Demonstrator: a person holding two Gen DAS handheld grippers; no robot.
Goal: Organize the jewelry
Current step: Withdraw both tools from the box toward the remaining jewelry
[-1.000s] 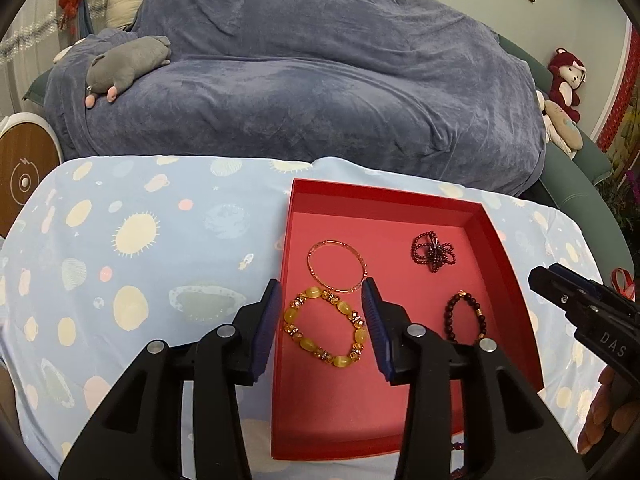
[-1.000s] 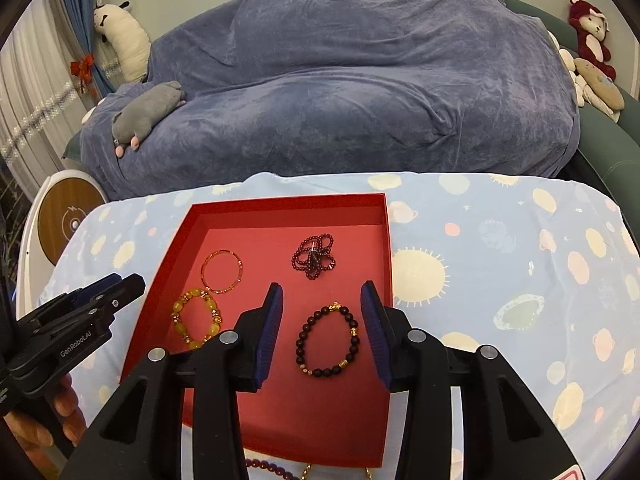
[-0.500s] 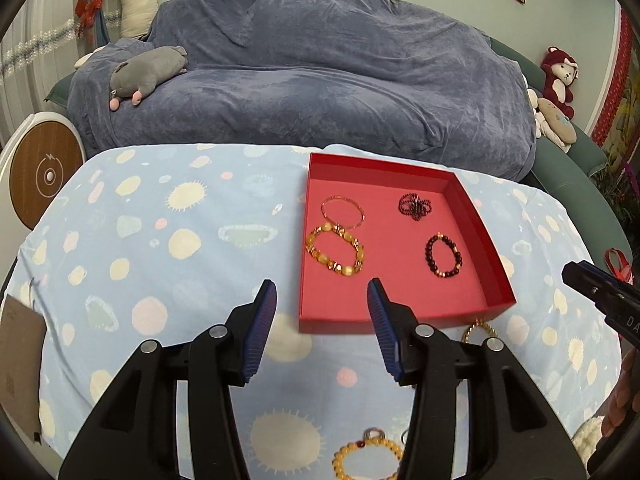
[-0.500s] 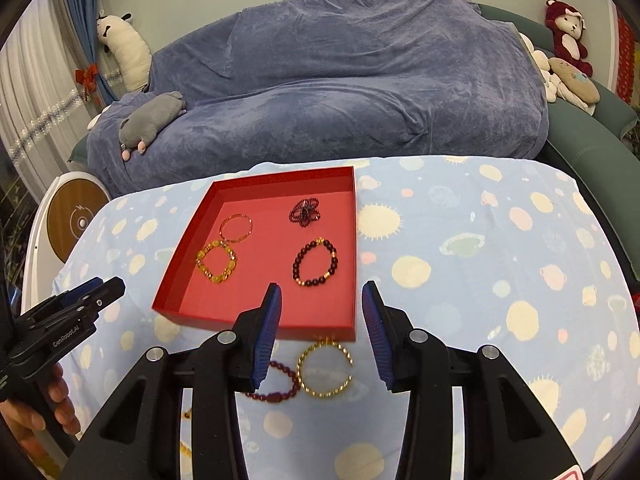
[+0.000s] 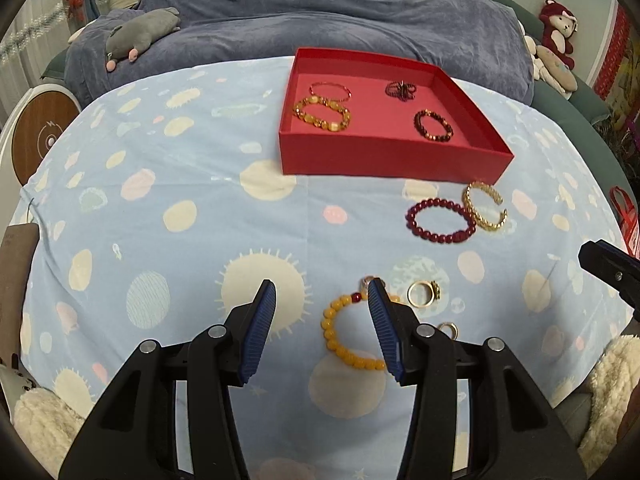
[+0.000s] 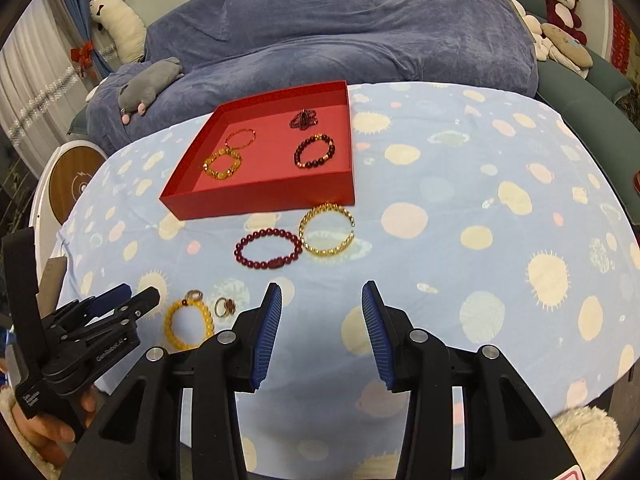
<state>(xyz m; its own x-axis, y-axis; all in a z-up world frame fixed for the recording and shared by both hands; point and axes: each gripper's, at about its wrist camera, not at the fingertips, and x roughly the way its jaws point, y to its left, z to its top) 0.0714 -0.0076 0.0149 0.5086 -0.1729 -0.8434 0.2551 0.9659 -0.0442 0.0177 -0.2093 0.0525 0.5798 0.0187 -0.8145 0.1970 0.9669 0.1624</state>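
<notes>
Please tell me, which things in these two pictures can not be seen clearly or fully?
- Yellow bead bracelet: in the left wrist view its right side is hidden behind the left gripper finger.
- Small ring: left wrist view, partly covered by the same finger.
- Dark bead cluster in the red tray: too small in both views to tell what it is.
- Right gripper: in the left wrist view, cut off by the edge.

Cloth under you, beads and metal on top.
Your tablecloth (image 6: 460, 184) is soft matt printed cotton; the red tray (image 6: 260, 198) looks like matt card. The yellow bracelet (image 5: 340, 340) and dark red bracelet (image 6: 268, 248) are glossy smooth beads, the gold bangle (image 6: 326, 230) shiny ribbed metal. Your gripper pads (image 5: 260, 332) are ridged blue rubber on matt black plastic.
</notes>
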